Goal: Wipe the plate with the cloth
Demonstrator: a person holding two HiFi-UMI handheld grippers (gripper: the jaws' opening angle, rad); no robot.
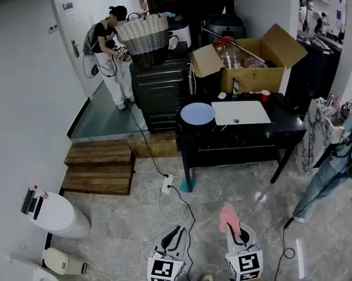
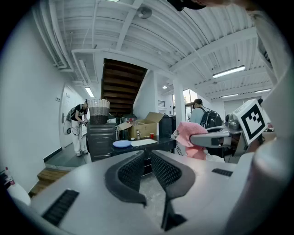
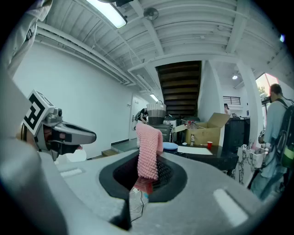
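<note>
The pale blue plate [image 1: 197,113] lies on the left end of a black table [image 1: 228,142], far ahead of both grippers. It shows small in the left gripper view [image 2: 121,143] and the right gripper view [image 3: 170,146]. My right gripper [image 1: 230,227] [image 3: 149,161] is shut on a pink knitted cloth [image 1: 227,216] [image 3: 148,151], which stands up between its pads and droops over. My left gripper [image 1: 172,236] [image 2: 148,158] hovers beside it over the floor, its jaws drawn together with only a slit and nothing held. The cloth [image 2: 190,137] also appears in the left gripper view.
A white board [image 1: 240,112], a red cup [image 1: 265,94] and an open cardboard box [image 1: 249,61] share the table. A black cabinet [image 1: 161,83] carries a wicker basket [image 1: 143,34]; a person [image 1: 108,52] stands behind. Wooden steps [image 1: 98,167], floor cables [image 1: 167,184], white appliances [image 1: 53,212].
</note>
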